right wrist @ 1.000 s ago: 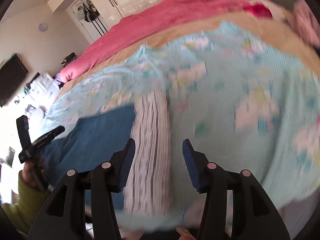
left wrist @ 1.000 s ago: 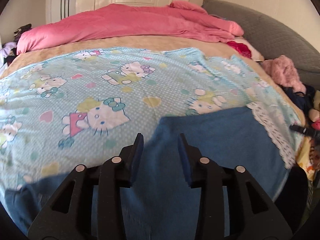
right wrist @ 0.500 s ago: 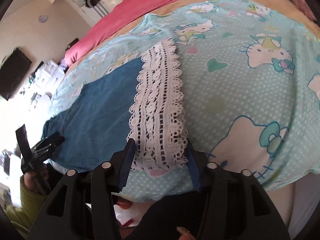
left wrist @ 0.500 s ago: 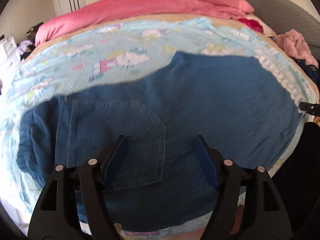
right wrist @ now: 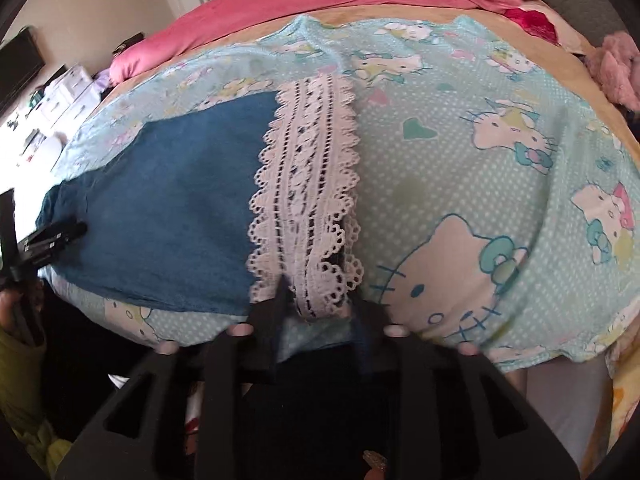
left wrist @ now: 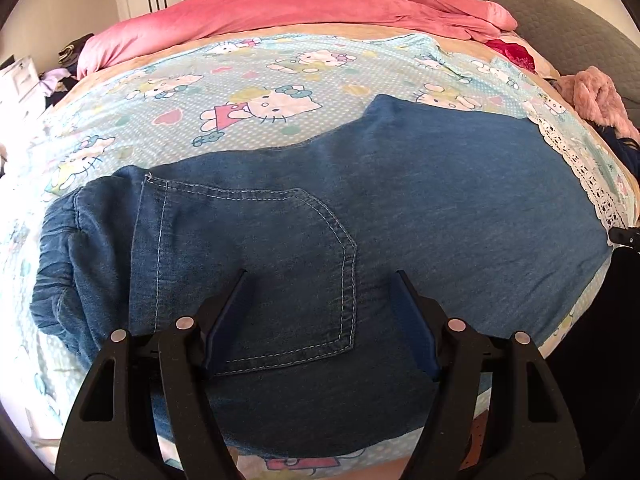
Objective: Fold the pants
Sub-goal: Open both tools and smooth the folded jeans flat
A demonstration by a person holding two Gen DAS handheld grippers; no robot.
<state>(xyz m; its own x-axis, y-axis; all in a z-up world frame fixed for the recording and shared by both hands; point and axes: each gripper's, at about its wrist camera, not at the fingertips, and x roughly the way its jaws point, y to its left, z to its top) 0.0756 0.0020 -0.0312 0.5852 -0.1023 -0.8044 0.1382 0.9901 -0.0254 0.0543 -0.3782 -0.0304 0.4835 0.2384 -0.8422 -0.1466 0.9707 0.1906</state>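
Pants (left wrist: 400, 216) lying flat on bed (left wrist: 280, 68), lace hem (right wrist: 308, 184) at near edge; left gripper (left wrist: 322, 312) hovering wide open over back pocket (left wrist: 256, 276), having spread; right gripper (right wrist: 320, 300) reopening around hem, grip uncertain; fold starting.

Left gripper (left wrist: 322, 312) angled down, jaws wide apart, nothing pinched between pads. Right gripper (right wrist: 320, 300) angled down, jaws have just been opening, lace hem between the fingertips, contact unclear.

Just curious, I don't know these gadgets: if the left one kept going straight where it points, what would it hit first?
Most likely the back pocket of the jeans, lying right between its open jaws; depth is hard to judge.
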